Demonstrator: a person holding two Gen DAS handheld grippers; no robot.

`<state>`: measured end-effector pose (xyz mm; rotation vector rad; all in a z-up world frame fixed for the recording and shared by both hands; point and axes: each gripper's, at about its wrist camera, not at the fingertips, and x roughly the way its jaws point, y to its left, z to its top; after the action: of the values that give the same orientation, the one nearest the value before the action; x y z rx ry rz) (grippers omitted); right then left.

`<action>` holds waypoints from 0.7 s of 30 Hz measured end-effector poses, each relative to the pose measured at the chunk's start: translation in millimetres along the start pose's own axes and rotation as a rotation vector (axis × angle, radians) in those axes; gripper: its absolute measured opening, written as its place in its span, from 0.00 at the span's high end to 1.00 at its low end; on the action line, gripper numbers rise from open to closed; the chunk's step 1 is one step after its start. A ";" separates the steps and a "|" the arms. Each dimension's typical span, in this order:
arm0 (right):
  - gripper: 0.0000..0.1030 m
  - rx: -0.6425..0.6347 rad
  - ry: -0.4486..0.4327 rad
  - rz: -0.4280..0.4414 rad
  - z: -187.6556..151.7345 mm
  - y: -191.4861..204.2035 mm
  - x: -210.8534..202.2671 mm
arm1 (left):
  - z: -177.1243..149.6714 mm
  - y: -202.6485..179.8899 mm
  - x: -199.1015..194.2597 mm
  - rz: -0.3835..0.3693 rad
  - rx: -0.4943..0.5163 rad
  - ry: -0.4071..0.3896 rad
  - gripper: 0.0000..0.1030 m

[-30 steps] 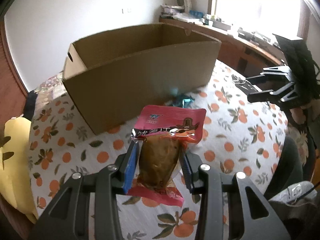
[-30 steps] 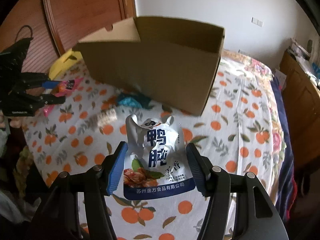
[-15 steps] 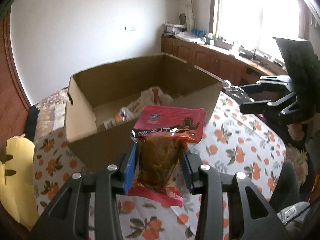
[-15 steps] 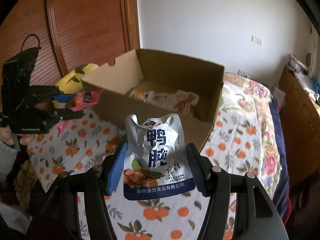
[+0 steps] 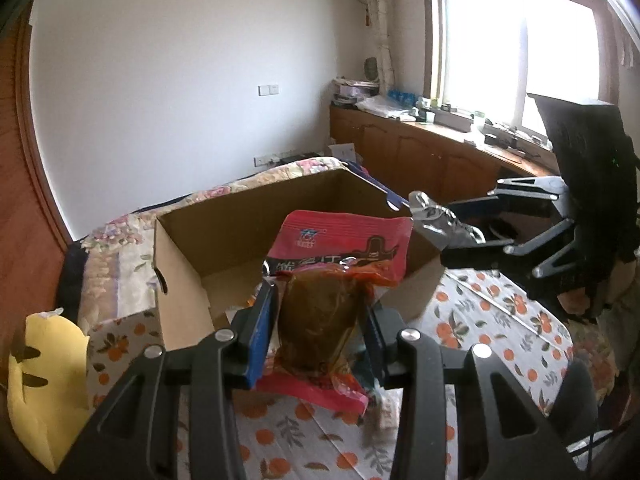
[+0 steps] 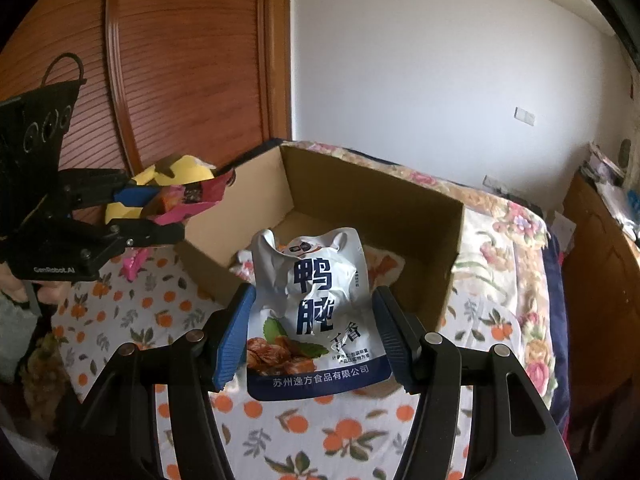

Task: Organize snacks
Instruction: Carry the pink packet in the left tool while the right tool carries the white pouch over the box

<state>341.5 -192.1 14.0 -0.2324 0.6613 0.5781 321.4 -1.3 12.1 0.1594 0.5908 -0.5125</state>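
Two packets are on their way into the cardboard box (image 5: 188, 264) at once. A second ago both grippers sat low, facing the box's outer wall; now each has risen and come forward, so both wrist views look over the rim and down onto the box floor, where a few wrapped snacks (image 6: 384, 264) already lie.

The left gripper (image 5: 320, 320) is closed on the red packet (image 5: 340, 264), its blue pads pinching the clear lower part with the brown contents, the red top standing upright above the fingers. Seen from the right side, that packet hangs just beside the near corner of the box, perhaps not yet over the opening.

The right gripper (image 6: 312, 332) is clamped on the white packet (image 6: 316, 304) with blue lettering, the pads pressing its two side edges and crumpling it slightly. It is upright too, held at about the box's near wall; from the left view it appears level with the rim at the far right corner.

The orange-patterned cloth (image 6: 280, 432) below looks bare of loose snacks close in front of the fingers. Judging by this, the carry is nearly finished: each packet needs only a little more forward travel before the fingers can part and let it fall among the others.
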 end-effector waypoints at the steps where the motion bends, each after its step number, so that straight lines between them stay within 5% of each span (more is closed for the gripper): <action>1: 0.40 0.000 -0.003 0.002 2.3 -0.5 2.8 | 2.2 1.3 2.1 0.003 0.000 -0.002 0.61; 21: 0.40 0.071 -0.026 0.006 31.4 -35.1 75.0 | 28.9 42.4 85.3 0.076 -0.031 0.048 0.61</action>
<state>425.7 -176.7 -8.8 -0.1564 0.6568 0.5613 417.6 -8.3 -12.7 0.1647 0.6368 -0.4271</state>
